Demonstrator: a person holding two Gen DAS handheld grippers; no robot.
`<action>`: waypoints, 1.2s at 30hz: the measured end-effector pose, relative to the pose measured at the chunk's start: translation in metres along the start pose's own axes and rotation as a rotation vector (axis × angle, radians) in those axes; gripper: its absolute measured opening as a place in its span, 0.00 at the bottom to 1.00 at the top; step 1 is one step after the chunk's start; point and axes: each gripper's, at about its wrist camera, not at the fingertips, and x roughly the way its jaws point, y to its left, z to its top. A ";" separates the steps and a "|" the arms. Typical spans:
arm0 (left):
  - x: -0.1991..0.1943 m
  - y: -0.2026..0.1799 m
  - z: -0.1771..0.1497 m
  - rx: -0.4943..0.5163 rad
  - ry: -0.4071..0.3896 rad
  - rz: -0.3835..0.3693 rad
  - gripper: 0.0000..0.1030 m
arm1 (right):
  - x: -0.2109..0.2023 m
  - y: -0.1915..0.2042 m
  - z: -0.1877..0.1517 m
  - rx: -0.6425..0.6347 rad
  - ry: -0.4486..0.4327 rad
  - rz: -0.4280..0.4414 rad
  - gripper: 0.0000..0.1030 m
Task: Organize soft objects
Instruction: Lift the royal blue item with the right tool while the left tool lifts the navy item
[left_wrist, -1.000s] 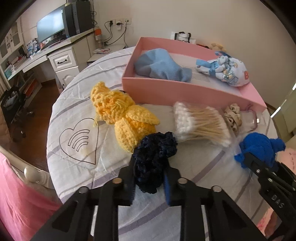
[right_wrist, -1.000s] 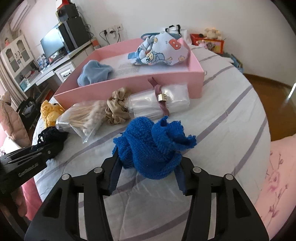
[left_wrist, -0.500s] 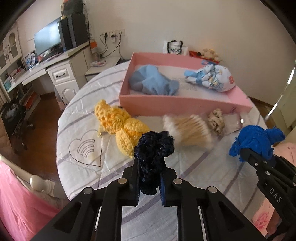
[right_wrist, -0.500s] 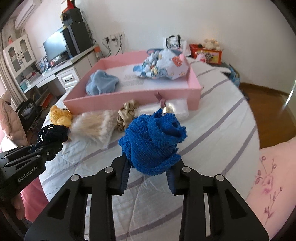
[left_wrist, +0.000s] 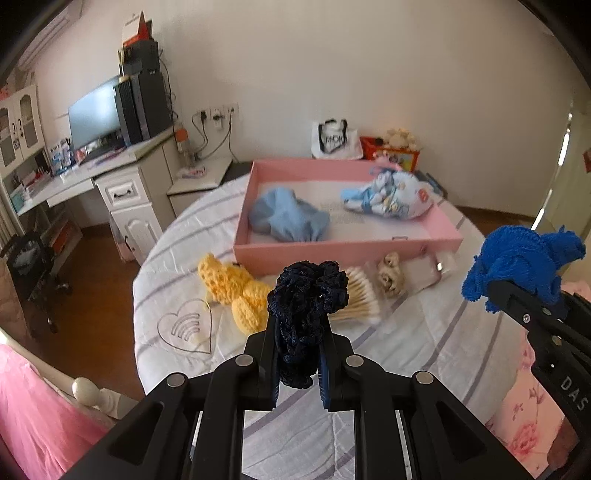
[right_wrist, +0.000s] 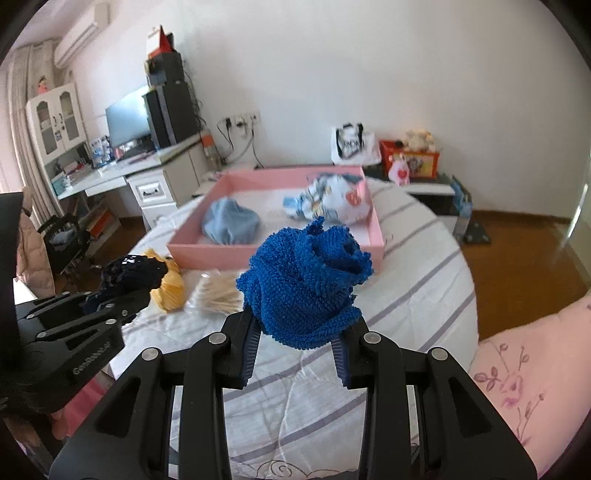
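My left gripper is shut on a dark navy crocheted scrunchie and holds it high above the round table. My right gripper is shut on a bright blue knitted cloth, also lifted; the cloth shows in the left wrist view too. Ahead is a pink tray holding a light blue cloth and a patterned baby cloth. A yellow crocheted toy lies in front of the tray.
A bag of cotton swabs, a beige scrunchie and a clear packet lie before the tray. A desk with a monitor stands at the left. A pink flowered cushion is at the right.
Both grippers have risen and pulled back from the table, each carrying its item. The table and tray now look smaller and farther away.
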 end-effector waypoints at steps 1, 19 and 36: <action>-0.005 -0.001 0.000 -0.001 -0.010 0.000 0.12 | -0.003 0.002 0.001 -0.005 -0.008 -0.002 0.30; -0.087 -0.012 -0.002 0.000 -0.217 0.005 0.13 | -0.068 0.014 0.027 -0.047 -0.209 -0.023 0.31; -0.142 -0.010 -0.023 -0.059 -0.394 0.068 0.13 | -0.107 0.035 0.031 -0.100 -0.332 -0.005 0.31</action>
